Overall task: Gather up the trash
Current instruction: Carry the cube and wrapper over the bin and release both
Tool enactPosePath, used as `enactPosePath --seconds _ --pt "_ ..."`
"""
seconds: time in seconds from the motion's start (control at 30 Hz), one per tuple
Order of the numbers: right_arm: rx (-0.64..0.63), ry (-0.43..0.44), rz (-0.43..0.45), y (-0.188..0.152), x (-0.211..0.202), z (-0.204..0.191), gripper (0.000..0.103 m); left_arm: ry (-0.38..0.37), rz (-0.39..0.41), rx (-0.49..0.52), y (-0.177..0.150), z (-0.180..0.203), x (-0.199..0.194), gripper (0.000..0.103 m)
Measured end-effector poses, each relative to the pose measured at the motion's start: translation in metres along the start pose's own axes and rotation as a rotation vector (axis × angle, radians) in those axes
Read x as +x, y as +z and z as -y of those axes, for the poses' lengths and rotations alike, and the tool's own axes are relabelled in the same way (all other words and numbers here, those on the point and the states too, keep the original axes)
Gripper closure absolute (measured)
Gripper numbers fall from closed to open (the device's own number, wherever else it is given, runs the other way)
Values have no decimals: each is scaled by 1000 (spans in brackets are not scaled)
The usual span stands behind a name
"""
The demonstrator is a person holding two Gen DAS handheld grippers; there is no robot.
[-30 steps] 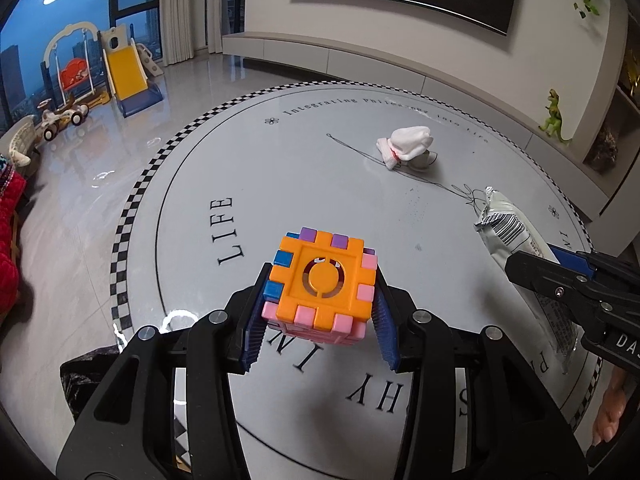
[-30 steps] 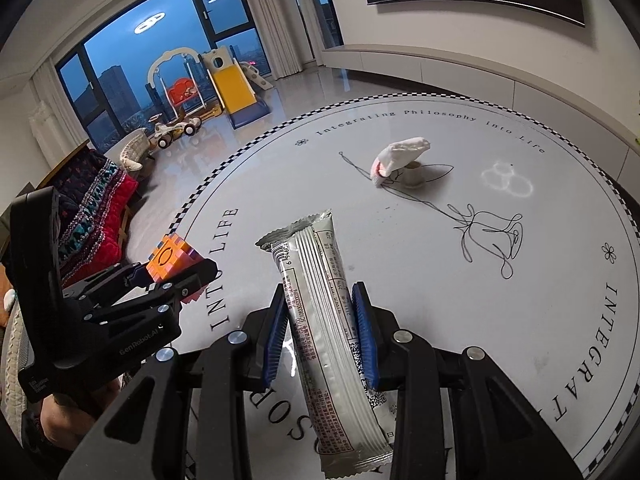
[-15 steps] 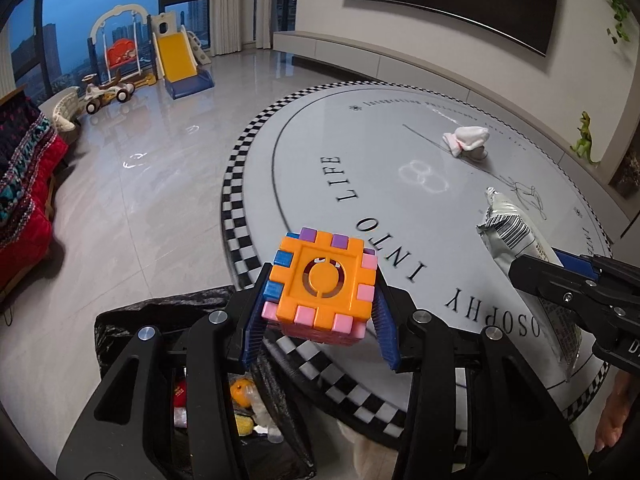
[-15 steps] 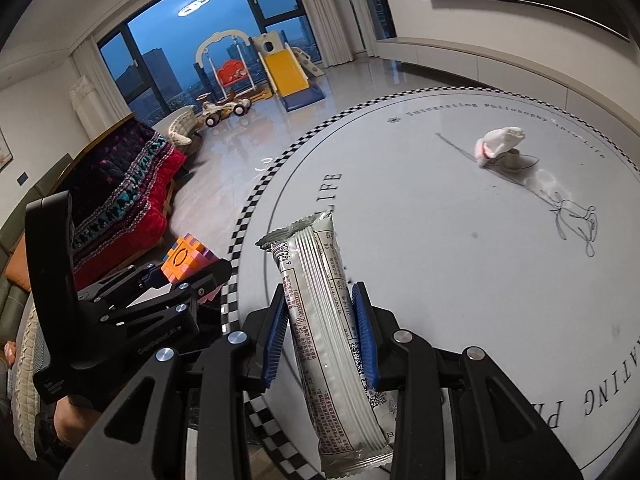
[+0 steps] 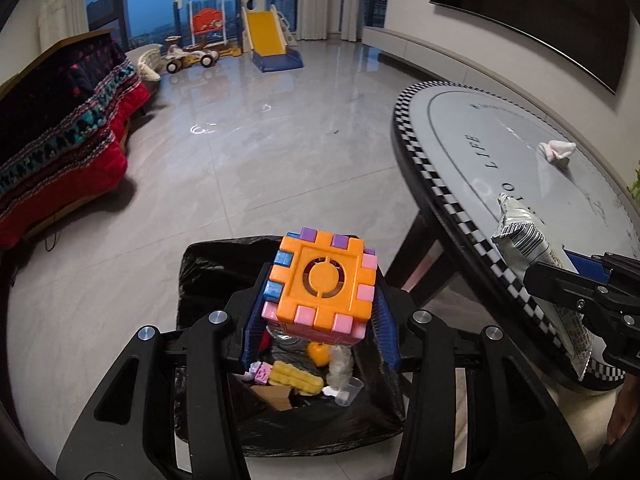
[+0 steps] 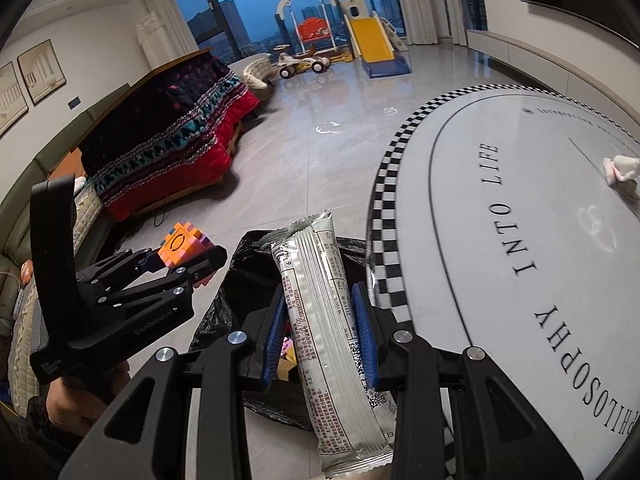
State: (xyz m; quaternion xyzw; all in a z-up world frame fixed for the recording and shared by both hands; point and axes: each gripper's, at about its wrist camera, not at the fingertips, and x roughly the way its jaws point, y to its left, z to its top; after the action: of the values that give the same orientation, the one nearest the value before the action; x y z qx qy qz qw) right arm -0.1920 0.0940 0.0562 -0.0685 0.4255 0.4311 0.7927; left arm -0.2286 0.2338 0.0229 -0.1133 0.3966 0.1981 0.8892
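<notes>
My left gripper (image 5: 320,320) is shut on an orange toy cube (image 5: 322,286) with pink, blue and purple tabs, held above the open black trash bag (image 5: 208,268) on the floor. That bag holds several scraps, among them a yellow corn-like piece (image 5: 296,378) and a clear cup (image 5: 349,390). My right gripper (image 6: 320,332) is shut on a long silver snack wrapper (image 6: 320,300), over the bag's edge (image 6: 224,312) beside the round table (image 6: 500,264). A crumpled white tissue (image 6: 621,168) lies on the table. The left gripper (image 6: 180,260) with the cube (image 6: 180,246) shows at the left of the right wrist view.
The round table (image 5: 480,152) with a checkered rim and printed lettering stands to the right on dark legs. A sofa with a red and dark blanket (image 5: 64,128) lines the left. A toy slide (image 5: 268,40), swing and ride-on car stand by the far windows across bare tiled floor.
Both grippers have swung left off the table, each keeping its load. The trash bag has come into view beneath them, and the tissue has slid to the right edge.
</notes>
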Motion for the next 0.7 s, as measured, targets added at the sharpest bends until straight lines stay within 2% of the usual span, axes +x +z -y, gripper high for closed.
enactPosePath --seconds 0.1,0.13,0.17,0.2,0.23,0.3,0.43,0.7 --pt "-39 23 -13 6 13 -20 68 45 0 -43 -5 -21 -2 57" --pt "-50 34 -20 8 18 -26 66 57 -6 -57 -6 -28 -1 52" --pt "-58 41 -22 10 21 -31 59 71 -17 -73 -7 -36 0 42" --pt "-64 36 -19 12 23 -35 46 96 -24 -94 -8 -44 0 10" --pt "-68 28 -7 14 24 -39 42 131 -19 -117 -10 -52 -1 6" --pt "-71 25 13 18 23 -43 39 166 -12 -144 -11 -64 -3 6" --pt "-73 23 26 21 20 -42 39 170 -14 -185 -12 -76 -5 6" --pt "-43 10 44 20 11 -29 39 134 -16 -143 -6 -55 -3 6"
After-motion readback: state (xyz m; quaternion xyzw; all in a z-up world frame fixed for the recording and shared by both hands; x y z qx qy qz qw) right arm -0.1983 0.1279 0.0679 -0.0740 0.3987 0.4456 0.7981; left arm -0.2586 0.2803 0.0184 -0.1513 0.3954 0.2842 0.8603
